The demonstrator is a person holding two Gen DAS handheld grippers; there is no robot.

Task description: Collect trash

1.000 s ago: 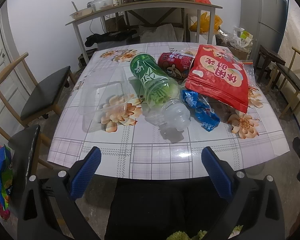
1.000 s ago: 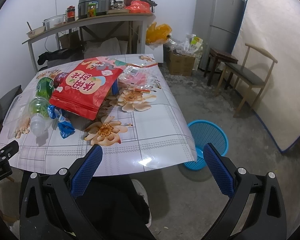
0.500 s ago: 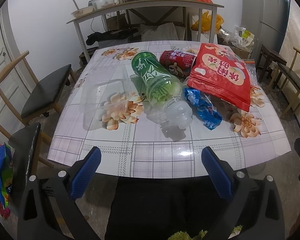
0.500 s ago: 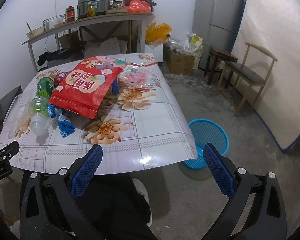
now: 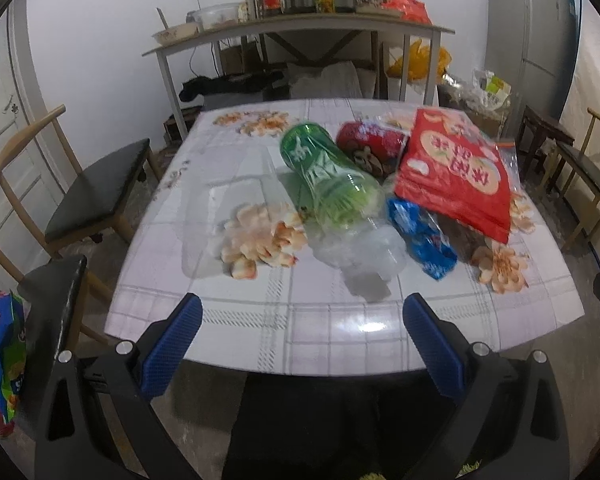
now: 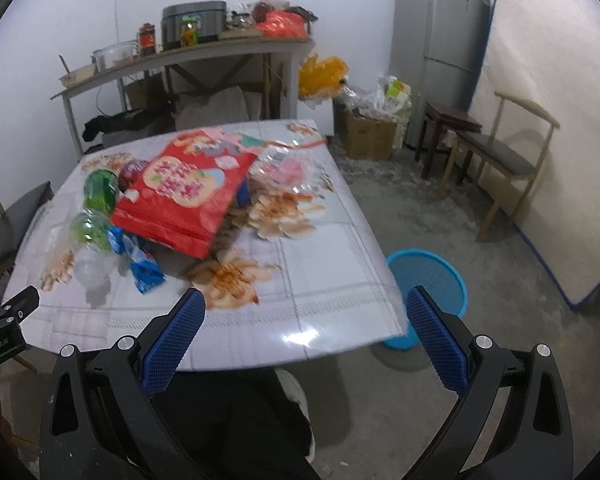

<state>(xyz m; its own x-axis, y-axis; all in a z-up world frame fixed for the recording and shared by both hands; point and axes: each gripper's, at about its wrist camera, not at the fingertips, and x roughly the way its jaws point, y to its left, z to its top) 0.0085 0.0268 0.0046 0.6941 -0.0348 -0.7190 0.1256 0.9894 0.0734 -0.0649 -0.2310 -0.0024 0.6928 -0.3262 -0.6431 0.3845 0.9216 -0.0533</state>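
Two blue-padded fingers frame your left wrist view: your left claw [image 5: 302, 330] is spread wide and empty, hovering at the near edge of the bench [image 5: 324, 332]. On the flowered cloth the trash lies in a cluster. A green plastic bottle [image 5: 332, 192] lies on its side, cap end toward you, touching a clear plastic container [image 5: 228, 216] on its left. A red can [image 5: 370, 146] lies behind it, and a big red snack bag [image 5: 456, 172] spreads out to the right, with a crumpled blue wrapper [image 5: 424, 240] just beside the bottle's near end. A chair [image 5: 96, 188] stands left of the bench.

In your right wrist view, your right claw [image 6: 306, 328] is likewise spread and holds nothing, over the bench's near right edge. The red snack bag [image 6: 184, 200] lies far left of it, the green plastic bottle [image 6: 94, 216] and blue wrapper [image 6: 144, 268] beyond. A blue basket [image 6: 428, 276] stands on the floor just right of the bench.
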